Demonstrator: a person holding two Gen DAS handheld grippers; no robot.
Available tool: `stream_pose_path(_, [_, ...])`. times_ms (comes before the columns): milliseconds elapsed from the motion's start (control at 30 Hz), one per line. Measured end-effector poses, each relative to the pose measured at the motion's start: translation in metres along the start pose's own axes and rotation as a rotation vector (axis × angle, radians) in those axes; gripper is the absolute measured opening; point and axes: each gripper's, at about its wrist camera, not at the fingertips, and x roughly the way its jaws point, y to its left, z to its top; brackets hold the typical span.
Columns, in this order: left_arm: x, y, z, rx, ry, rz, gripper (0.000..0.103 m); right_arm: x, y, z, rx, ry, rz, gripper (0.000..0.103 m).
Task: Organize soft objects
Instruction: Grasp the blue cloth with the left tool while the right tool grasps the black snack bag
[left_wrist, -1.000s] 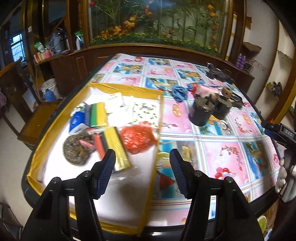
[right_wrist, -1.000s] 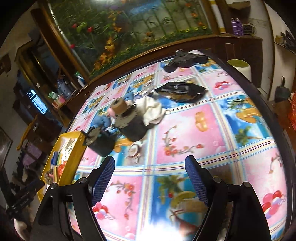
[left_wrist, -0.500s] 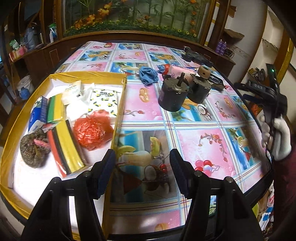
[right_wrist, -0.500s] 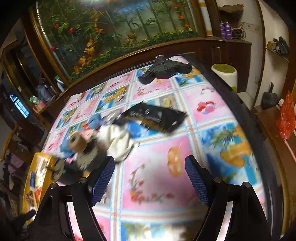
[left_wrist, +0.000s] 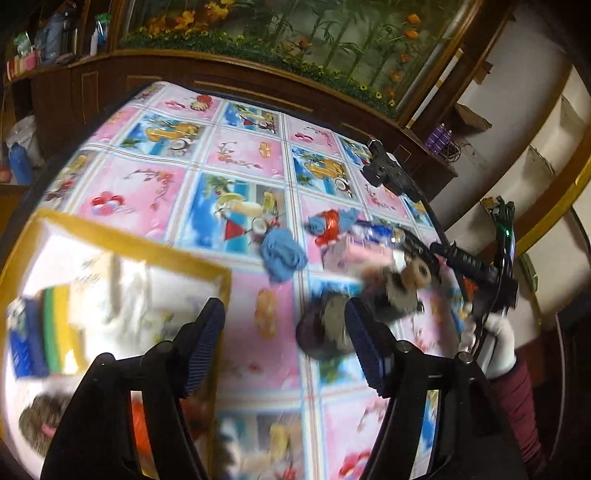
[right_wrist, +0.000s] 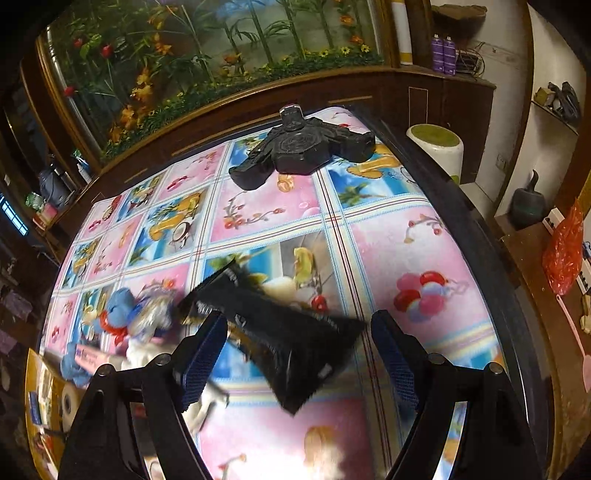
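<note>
The surface, dressed in its pink-and-blue picture cloth, fills both views. At its left end sits the yellow-rimmed tray, already holding a fair haul: striped sponges, a brown scrubber, white packets, something orange down low, all blurred. So part of the sorting looks done, by my reading.

Plenty is left, though. A loose cluster lies toward the middle and right of the cloth, outside the tray: the black foil pouch, a blue cloth, a pale pink pack, a white rag, and two dark round holders that may not belong to the soft lot at all.

The right tool hangs over that pouch, its fingers standing wide apart and clamped on nothing; the pouch shows between them, not pinched. The left tool points at bare cloth between the tray and the holders, its jaws opening with nothing between them.

A black three-armed gadget sits at the far edge, out of play.
</note>
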Motion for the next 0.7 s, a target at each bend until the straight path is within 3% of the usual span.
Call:
stream_pose_path(133, [0.052, 0.001, 0.026, -0.048, 0.091, -0.044, 0.066, 0.019, -0.003, 0.009, -0.003, 0.04, 0.048, 0.08])
stream_pose_path(333, [0.105, 0.0, 0.033, -0.018, 0.174, 0.057, 0.066, 0.039, 0.0, 0.012, -0.075, 0.084, 0.066, 0.081])
stream_pose_path(500, [0.126, -0.014, 0.037, 0.052, 0.209, 0.115, 0.068, 0.056, 0.015, 0.013, -0.199, 0.111, -0.005, 0.082])
stream_pose_path(600, [0.134, -0.027, 0.028, 0.166, 0.226, 0.207, 0.067, 0.064, 0.023, 0.01, -0.225, 0.117, -0.02, 0.082])
stream_pose_path(633, [0.135, -0.029, 0.026, 0.193, 0.227, 0.227, 0.065, 0.065, 0.025, 0.008, -0.227, 0.12, -0.023, 0.082])
stream_pose_path(700, [0.134, -0.031, 0.021, 0.239, 0.215, 0.236, 0.037, 0.066, 0.032, 0.003, -0.255, 0.109, -0.049, 0.081])
